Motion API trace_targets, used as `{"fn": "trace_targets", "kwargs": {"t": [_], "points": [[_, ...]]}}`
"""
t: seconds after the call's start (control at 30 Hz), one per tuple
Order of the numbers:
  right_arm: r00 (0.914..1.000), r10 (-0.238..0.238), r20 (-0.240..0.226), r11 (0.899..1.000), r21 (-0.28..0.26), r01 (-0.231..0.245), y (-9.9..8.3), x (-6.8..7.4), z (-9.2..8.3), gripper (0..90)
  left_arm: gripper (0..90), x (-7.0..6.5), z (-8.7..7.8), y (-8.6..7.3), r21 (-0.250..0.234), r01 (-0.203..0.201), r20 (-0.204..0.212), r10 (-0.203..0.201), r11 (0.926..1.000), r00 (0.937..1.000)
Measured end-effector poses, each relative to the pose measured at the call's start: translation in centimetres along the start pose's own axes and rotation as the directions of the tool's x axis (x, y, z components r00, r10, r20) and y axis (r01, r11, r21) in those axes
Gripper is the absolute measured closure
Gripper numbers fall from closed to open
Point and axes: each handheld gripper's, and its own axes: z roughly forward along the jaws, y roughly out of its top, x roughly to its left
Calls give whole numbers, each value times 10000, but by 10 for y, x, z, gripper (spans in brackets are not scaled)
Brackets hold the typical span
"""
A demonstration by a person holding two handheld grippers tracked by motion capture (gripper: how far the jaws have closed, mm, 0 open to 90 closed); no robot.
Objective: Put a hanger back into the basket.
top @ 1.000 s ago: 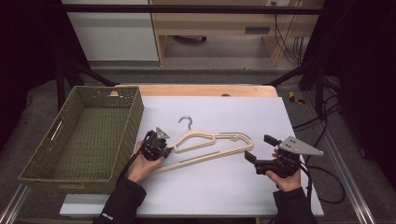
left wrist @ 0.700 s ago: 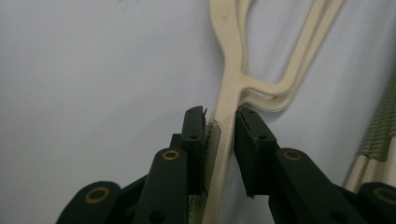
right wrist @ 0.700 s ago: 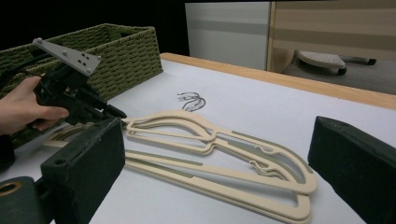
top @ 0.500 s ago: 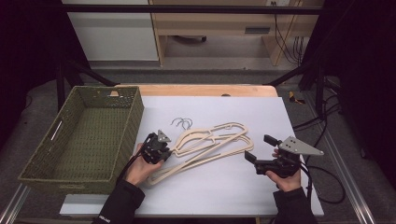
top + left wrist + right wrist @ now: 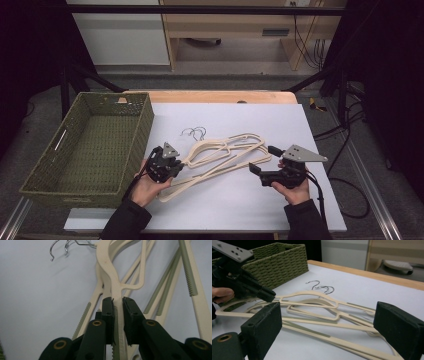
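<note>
Hangers [image 5: 225, 155] now fanned, lifted leftward.

Cream hangers [image 5: 227, 156] with silver wire hooks [image 5: 193, 132] and grey-green ribbed strips are lying at centre frame on a pale grey table [image 5: 280, 200]; an olive-green woven basket [image 5: 45, 175] is sitting at left, beyond it a light wood edge [image 5: 220, 96]

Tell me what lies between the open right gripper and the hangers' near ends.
Nothing: in the high view only bare white table cover separates the right gripper from the hangers, gripped by the left gripper.
</note>
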Motion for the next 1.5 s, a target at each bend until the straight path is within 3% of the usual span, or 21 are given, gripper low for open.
{"fn": "trace_targets", "kwargs": {"t": [0.17, 0.37, 0.8, 0.87, 1.17, 1.5], "points": [[9998, -80, -207, 9995, 293, 86, 8, 12, 29, 111, 796, -11, -14, 0, -398, -412, -214, 404, 9984, 9990], [9994, -118, -313, 9978, 654, 138, 21, 25, 67, 145, 796, -19, -25, -1, -819, -493, -412, 460, 9954, 9981], [9998, -49, -192, 9926, 1209, 72, 45, 48, 133, 195, 796, -27, -33, -3, -1004, -619, -547, 566, 9930, 9969], [9998, -32, -186, 9918, 1278, 55, 47, 49, 139, 207, 796, -27, -36, -2, -862, -784, -553, 738, 9932, 9957], [9999, 147, 10, 9870, 1598, -146, 53, 47, 166, 270, 796, -33, -38, -3, -1136, -766, -619, 699, 9906, 9956], [9999, 101, 99, 9732, 2297, -121, 50, 46, 189, 438, 797, -39, -41, -2, -1178, -1086, -711, 1007, 9871, 9924]]}}
